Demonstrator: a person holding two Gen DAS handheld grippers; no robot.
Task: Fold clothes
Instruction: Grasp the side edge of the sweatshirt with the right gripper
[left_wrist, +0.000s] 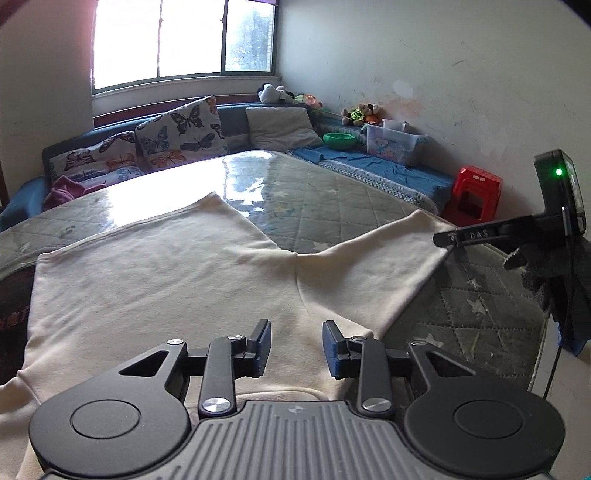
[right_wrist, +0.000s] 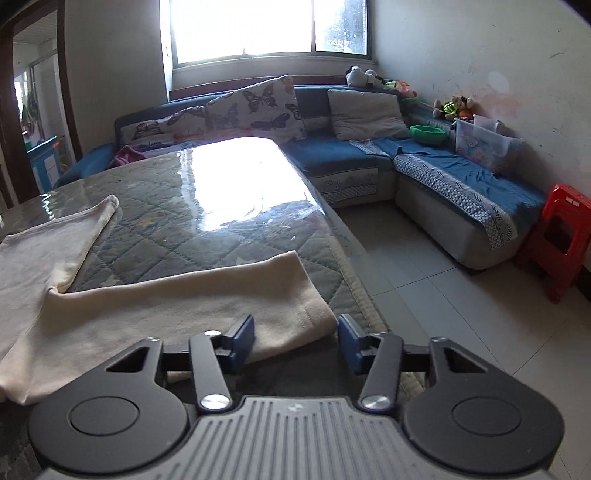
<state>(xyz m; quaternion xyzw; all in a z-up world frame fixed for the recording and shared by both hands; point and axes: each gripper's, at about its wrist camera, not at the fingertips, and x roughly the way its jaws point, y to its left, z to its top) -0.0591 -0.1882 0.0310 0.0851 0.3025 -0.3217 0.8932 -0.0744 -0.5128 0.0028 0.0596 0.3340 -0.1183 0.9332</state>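
Garment: cream trousers spread flat on my table
Left tongs: narrow gap, gripping nothing
Right tongs: parted, hem between, no pinch

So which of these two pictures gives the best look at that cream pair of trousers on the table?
The left wrist view: the cream trousers fill its middle, with both legs spreading apart across the table. The right wrist view shows only the two leg ends, the nearer hem lying between the right gripper's open jaws.
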